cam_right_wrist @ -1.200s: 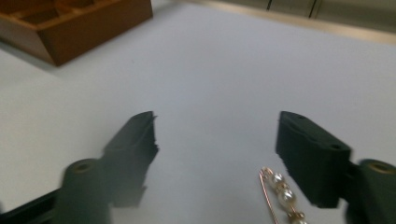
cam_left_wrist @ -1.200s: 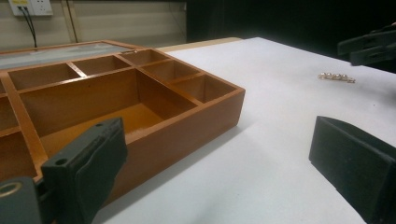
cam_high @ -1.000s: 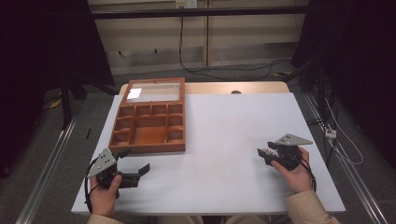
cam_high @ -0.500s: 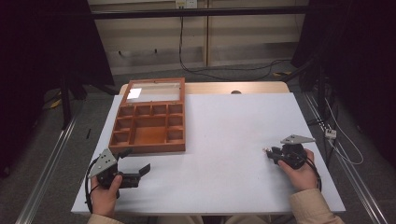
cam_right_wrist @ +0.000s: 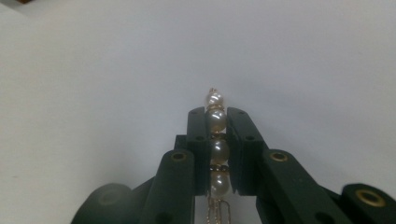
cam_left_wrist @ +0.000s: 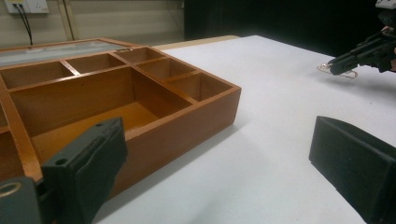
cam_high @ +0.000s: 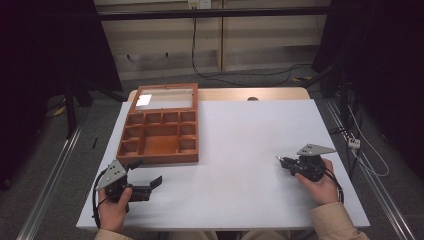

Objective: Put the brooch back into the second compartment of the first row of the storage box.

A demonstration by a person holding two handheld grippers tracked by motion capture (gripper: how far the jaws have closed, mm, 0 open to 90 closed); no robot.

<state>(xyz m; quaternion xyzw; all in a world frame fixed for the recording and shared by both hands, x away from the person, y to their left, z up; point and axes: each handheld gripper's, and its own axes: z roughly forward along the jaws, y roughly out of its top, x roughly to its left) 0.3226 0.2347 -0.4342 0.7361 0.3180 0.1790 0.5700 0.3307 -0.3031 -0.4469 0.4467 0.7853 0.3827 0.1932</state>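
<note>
A string of pearls (cam_right_wrist: pixel 216 135) with gold links sits clamped between the jaws of the right gripper (cam_right_wrist: pixel 217 116), which are closed on it. Four pearls show in a row along the gap, the foremost poking just past the jaw tips, and thin gold loops hang out at the near end. In the left gripper view the same piece shows as a small gold loop at the tip of the right gripper (cam_left_wrist: pixel 348 58), low over the white table (cam_left_wrist: pixel 280 116). In the high view the right gripper (cam_high: pixel 284 161) is at the table's right side, near the front edge, held in the person's right hand (cam_high: pixel 320 182), jaws pointing left.

The left gripper (cam_high: pixel 145 175) is at the front left of the table (cam_high: pixel 240 140), held in the left hand (cam_high: pixel 114 210). Its jaws stand wide apart and hold nothing.

Just beyond it lies an open wooden box (cam_high: pixel 160 137), divided into small compartments around one large one, all empty. Its glass lid (cam_high: pixel 162 97) lies flat behind.
</note>
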